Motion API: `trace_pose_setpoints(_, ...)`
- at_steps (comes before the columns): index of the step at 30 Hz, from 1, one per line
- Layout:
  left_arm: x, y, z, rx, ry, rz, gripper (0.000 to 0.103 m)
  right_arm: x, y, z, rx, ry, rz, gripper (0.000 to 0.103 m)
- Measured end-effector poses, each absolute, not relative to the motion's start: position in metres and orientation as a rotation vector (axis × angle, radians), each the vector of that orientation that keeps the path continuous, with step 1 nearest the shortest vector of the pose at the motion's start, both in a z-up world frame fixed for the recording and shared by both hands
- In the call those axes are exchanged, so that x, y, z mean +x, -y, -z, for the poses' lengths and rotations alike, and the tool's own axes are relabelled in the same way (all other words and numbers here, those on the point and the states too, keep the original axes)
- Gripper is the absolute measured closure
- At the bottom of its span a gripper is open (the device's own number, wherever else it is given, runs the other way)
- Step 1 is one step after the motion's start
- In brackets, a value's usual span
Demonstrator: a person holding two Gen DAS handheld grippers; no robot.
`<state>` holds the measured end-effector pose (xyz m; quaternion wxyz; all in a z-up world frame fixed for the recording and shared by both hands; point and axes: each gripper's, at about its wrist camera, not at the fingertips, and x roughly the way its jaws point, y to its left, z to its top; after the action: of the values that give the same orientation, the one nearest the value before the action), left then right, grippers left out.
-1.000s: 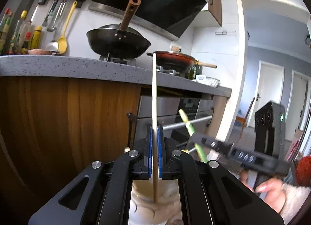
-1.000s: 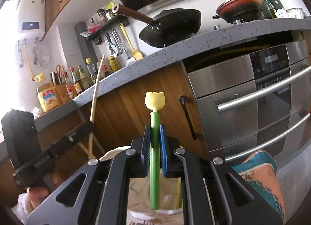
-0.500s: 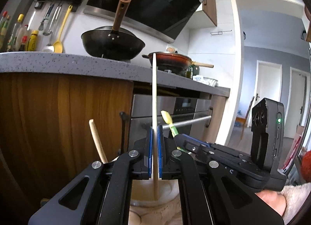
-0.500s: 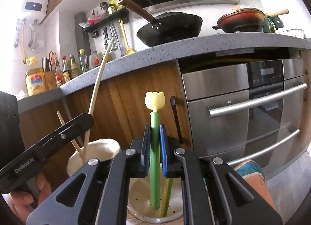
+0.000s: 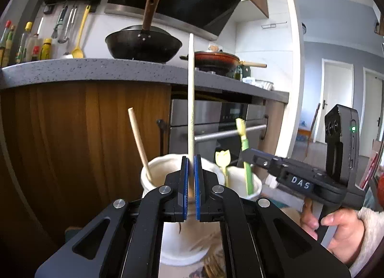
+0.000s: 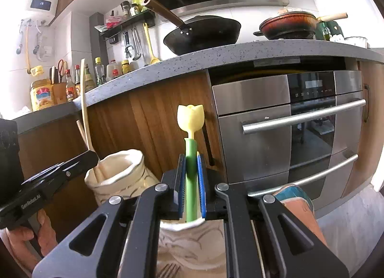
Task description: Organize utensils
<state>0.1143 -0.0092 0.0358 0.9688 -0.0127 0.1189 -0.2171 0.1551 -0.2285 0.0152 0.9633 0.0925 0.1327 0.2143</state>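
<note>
Looking along the left gripper (image 5: 189, 188), its blue pads are clamped on a pale wooden chopstick (image 5: 191, 100) held upright, lower end dipping toward the cream ceramic holder (image 5: 153, 169) where another wooden stick (image 5: 139, 141) leans. It seems light, stiff and thin, apt to pivot unless pinched mid-shaft as here.

From the right wrist view, the right gripper (image 6: 191, 186) is closed on a green-handled utensil with a yellow tulip top (image 6: 190, 119), poised over a second cream holder (image 6: 182, 228). Smooth plastic, likely slippery; gripping the stem low looks sensible.
</note>
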Motion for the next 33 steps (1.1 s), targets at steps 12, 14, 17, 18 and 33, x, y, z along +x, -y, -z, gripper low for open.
trace_pose_setpoints(12,0.105,0.004,-0.035,-0.003,-0.300,0.410,0.098,0.146,0.235,-0.003,0.202,-0.355,-0.441,0.094)
trace_pose_setpoints(14,0.105,0.004,-0.035,-0.004,-0.303,0.410,0.098,0.145,0.234,-0.002,0.196,-0.360,-0.442,0.094)
trace_pose_setpoints(17,0.104,0.004,-0.036,-0.001,-0.302,0.407,0.098,0.144,0.231,-0.001,0.180,-0.360,-0.441,0.094)
trace_pose_setpoints(18,0.104,0.005,-0.036,0.008,-0.302,0.401,0.098,0.144,0.231,-0.002,0.176,-0.361,-0.441,0.094)
trace_pose_setpoints(33,0.144,0.034,-0.076,0.226,-0.635,0.397,0.098,0.150,0.232,-0.004,0.189,-0.394,-0.469,0.094)
